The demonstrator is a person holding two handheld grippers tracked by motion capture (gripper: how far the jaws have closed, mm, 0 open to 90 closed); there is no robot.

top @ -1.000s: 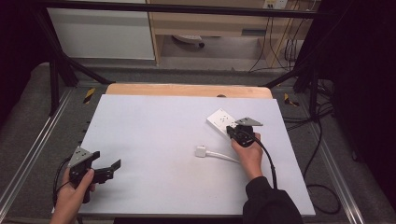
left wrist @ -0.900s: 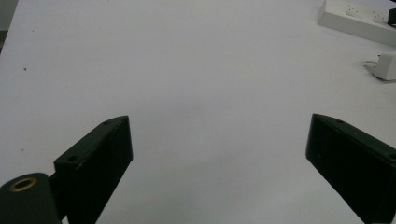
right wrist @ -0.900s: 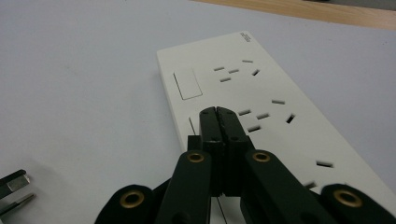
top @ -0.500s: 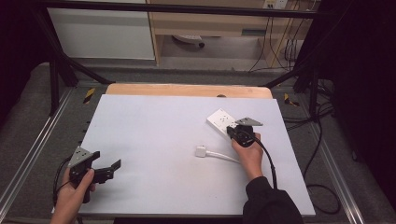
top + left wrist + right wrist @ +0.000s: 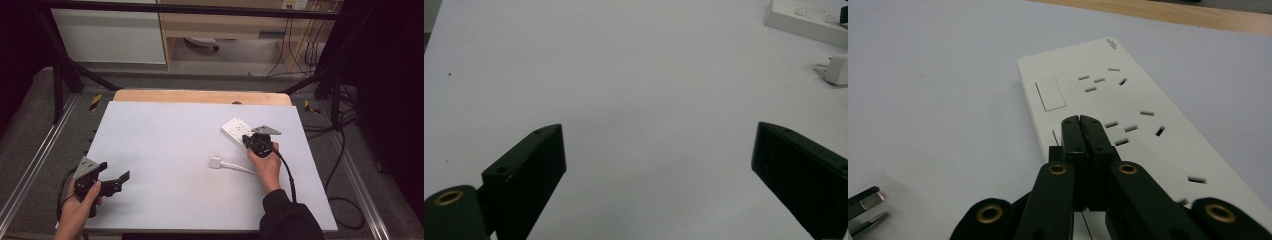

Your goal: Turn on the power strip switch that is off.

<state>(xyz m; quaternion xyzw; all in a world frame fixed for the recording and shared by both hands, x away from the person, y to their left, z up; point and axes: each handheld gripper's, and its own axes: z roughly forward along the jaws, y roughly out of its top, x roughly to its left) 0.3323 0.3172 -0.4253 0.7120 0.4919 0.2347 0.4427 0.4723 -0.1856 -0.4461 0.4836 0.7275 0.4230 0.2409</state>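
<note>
A white power strip lies flat at the table's right of centre. My right gripper rests over its near end, jaws pressed together with nothing between them. In the right gripper view the shut tips sit above the power strip, just behind its rectangular switch; whether they touch it I cannot tell. A white plug with a white cable lies left of that hand, and its metal prongs show here too. My left gripper is held open at the front left over bare table.
The white table top ends in a wooden strip at the far edge. Black frame posts and metal rails flank both sides. From the left gripper view, the power strip and plug lie far off at the upper right.
</note>
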